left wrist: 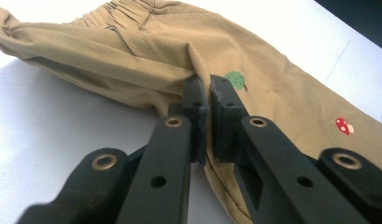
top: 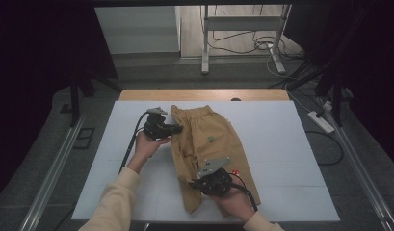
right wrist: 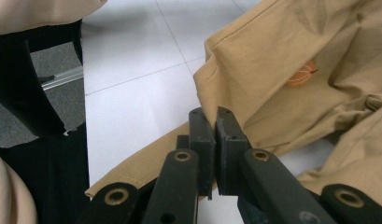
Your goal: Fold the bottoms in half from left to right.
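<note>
on the white table (top: 281, 159), both jaws pinch the tan trousers (top: 209, 139).

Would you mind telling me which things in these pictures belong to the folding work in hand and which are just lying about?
In the job:
- tan trousers, with fabric pinched in both sets of jaws
- left gripper, shut on the cloth near the waistband
- right gripper, shut on a leg edge
- white table

Just lying about:
- power strip on the floor
- metal stand
- floor cables
</note>
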Tool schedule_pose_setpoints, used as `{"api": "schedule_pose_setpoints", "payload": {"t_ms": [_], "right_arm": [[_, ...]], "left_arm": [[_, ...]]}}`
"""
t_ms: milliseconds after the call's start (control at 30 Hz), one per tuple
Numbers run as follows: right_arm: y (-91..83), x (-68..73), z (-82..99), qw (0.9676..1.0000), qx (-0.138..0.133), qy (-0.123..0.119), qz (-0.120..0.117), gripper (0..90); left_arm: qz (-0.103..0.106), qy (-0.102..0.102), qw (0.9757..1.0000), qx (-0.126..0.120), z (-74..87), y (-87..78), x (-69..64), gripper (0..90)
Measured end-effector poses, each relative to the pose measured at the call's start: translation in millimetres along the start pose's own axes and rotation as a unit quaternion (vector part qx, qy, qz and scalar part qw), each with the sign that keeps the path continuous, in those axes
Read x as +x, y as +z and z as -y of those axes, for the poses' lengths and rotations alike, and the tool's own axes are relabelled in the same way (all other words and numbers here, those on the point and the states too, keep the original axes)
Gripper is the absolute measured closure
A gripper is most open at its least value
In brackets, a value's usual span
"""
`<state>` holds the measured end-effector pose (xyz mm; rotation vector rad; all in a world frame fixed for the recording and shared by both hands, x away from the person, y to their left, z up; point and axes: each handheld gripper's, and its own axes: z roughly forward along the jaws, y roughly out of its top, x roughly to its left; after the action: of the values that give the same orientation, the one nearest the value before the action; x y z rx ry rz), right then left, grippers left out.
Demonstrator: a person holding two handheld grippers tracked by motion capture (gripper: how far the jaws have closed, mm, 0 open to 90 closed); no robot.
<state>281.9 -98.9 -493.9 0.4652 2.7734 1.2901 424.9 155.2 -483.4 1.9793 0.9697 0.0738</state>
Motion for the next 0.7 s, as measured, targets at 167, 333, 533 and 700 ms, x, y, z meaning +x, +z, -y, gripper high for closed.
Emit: {"api": "schedule_pose_setpoints", "payload": {"t_ms": [167, 333, 533, 700], "right_arm": [[-2.1, -0.5, 1.9, 1.0000, 0.001, 0.002, 0.003, 86.6], [-3.6, -0.2, 3.2, 1.0000, 0.001, 0.004, 0.003, 86.6], [-9.1, 0.8, 3.9, 1.0000, -0.004, 0.003, 0.007, 86.6], [-13.3, 1.2, 5.3, 0.9999, -0.006, 0.004, 0.010, 86.6]], "left_arm": [[0.000, 0.003, 1.0000, -0.001, -0.7, 1.4, -2.1, 85.5], [0.000, 0.005, 1.0000, -0.002, -1.5, 1.9, -3.8, 85.4], [0.003, 0.007, 1.0000, -0.006, -3.0, 1.7, -6.0, 85.4], [0.003, 0.009, 0.9999, -0.008, -4.1, 2.4, -8.3, 85.4]]}}
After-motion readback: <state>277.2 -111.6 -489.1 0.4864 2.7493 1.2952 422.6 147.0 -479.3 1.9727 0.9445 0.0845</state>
